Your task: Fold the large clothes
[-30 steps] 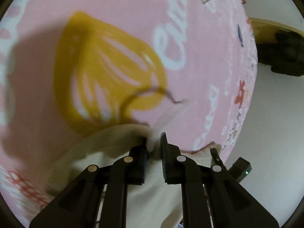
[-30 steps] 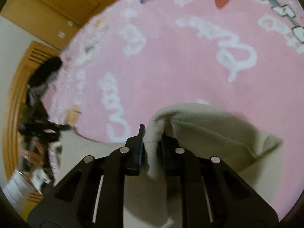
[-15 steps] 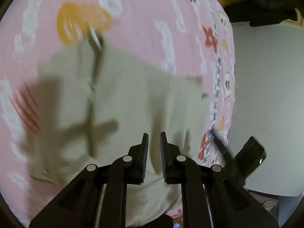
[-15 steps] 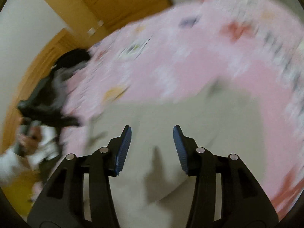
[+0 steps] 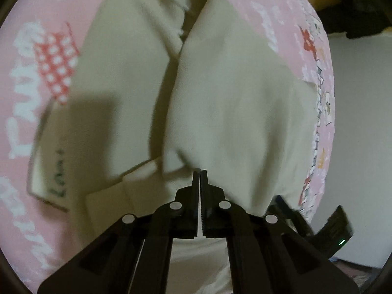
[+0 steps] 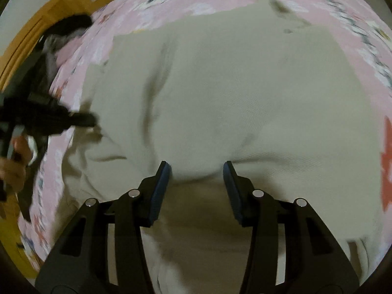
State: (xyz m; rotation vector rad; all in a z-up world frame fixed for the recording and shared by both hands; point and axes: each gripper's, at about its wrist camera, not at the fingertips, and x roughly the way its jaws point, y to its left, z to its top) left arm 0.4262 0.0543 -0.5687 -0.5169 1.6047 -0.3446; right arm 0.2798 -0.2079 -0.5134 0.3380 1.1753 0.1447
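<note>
Left wrist: 1 beige garment (image 5: 232, 103), 1 pink blanket (image 5: 27, 93).

Both fisheye views are dim and warm-toned, with a dark circular vignette at the frame border and strong barrel distortion that bends the pink bedspread (image 5: 22, 112) toward the edges. In the left wrist view a broad, soft-edged shadow lies on the beige garment (image 5: 232, 103) at lower left, and the print on the bedspread is smeared by motion blur. In the right wrist view blur is heaviest at the left edge, where the dark shapes are streaked; no glare is present.
</note>
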